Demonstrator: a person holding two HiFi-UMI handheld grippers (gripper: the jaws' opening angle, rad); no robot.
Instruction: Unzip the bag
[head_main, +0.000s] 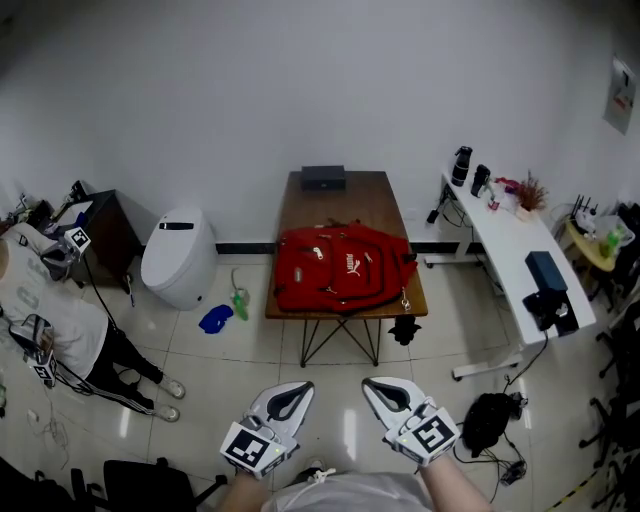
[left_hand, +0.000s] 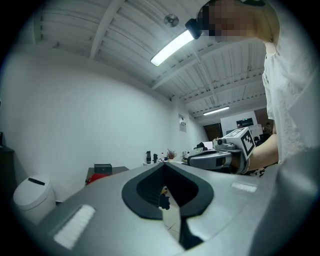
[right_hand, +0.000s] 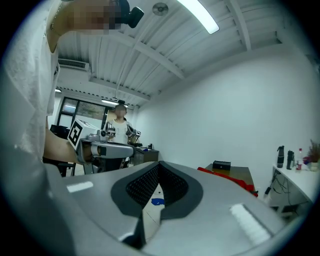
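looking down in the head view, the red bag (head_main: 343, 268) lies flat on the brown table (head_main: 300, 205), zipped as far as can be seen, well apart from both tools. a black box (head_main: 323, 177) sits at the table's far end. the left gripper (head_main: 291, 390) and right gripper (head_main: 383, 388) hang low, side by side above the tiled floor, each with its jaws pressed together and nothing in them. a white rounded unit (head_main: 180, 255) stands left of the table, a white desk (head_main: 510, 250) to its right, and a person (head_main: 60, 330) sits at the far left.

in the left gripper view, the left gripper (left_hand: 164, 166) has its jaw tips meeting, only the hollow behind them showing floor. a red sliver of the bag (left_hand: 99, 176) shows past the jaws, far off, and the right gripper (left_hand: 210, 159) sits just beside.

in the right gripper view, the right gripper (right_hand: 159, 165) is likewise closed tight and empty. the bag (right_hand: 227, 177) lies on the table to the right, the black box (right_hand: 221, 164) behind it, and the left gripper (right_hand: 107, 149) to the left.
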